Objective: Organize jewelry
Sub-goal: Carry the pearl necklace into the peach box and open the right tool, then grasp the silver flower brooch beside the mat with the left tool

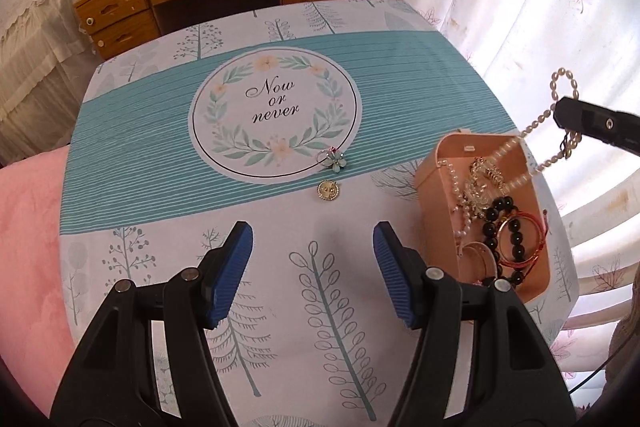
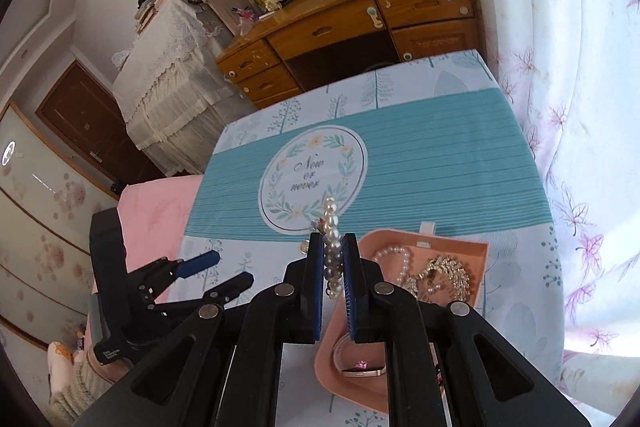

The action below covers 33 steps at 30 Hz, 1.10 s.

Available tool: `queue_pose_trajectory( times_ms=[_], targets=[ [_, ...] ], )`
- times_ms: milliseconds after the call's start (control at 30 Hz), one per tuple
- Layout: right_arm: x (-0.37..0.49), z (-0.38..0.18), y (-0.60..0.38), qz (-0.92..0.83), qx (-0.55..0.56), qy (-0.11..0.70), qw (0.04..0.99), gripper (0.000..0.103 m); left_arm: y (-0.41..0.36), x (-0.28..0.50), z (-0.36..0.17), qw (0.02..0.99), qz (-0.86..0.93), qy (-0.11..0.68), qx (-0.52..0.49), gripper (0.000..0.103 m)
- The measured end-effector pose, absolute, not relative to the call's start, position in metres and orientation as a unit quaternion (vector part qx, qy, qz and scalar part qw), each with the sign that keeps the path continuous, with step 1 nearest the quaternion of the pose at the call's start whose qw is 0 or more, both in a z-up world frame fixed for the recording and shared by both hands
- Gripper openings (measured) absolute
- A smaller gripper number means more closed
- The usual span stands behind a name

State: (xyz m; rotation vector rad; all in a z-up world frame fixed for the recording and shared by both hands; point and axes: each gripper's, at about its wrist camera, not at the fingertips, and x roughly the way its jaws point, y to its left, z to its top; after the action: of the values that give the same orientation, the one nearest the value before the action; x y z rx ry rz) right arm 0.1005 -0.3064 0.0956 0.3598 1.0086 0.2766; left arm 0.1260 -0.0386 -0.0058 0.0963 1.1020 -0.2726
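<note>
The right gripper (image 2: pixel 333 267) pinches a pearl necklace (image 2: pixel 331 223) tight above the pink box (image 1: pixel 536 283). The left gripper (image 1: pixel 313 267) hangs wide and empty beside that box. A gold charm (image 1: pixel 328 190) lies near the box too.

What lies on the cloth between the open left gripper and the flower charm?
Only a round gold pendant, just short of the flower charm; otherwise bare cloth ahead of the left gripper, per the left wrist view.

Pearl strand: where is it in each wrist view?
Left wrist: pearl strand at right edge, hanging from the right gripper over the pink tray.
Right wrist: pearl strand at centre, pinched between that gripper's fingers.
Shared landmark: "Now or never" circle on the tablecloth.
</note>
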Motion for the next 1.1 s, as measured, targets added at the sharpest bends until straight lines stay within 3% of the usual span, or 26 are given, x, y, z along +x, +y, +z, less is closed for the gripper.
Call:
queue_pose_trajectory(
  times_ms=[567,667,767,1100],
  targets=[
    [0.144,0.012,-0.291,0.125,0.174,0.549,0.808,0.009,-0.044,0.172,-0.055,0.820,-0.118,0.557,0.059,0.060],
    [0.150,0.000,-0.285,0.121,0.163,0.567,0.798,0.015,-0.045,0.179,-0.059,0.819,-0.118,0.559,0.056,0.060],
    [0.152,-0.011,-0.282,0.115,0.163,0.575,0.793,0.036,-0.048,0.188,-0.062,0.818,-0.121,0.560,0.054,0.060],
    [0.155,-0.022,-0.277,0.125,0.168,0.570,0.795,0.037,-0.072,0.213,-0.072,0.821,-0.166,0.538,0.096,0.060]
  ],
)
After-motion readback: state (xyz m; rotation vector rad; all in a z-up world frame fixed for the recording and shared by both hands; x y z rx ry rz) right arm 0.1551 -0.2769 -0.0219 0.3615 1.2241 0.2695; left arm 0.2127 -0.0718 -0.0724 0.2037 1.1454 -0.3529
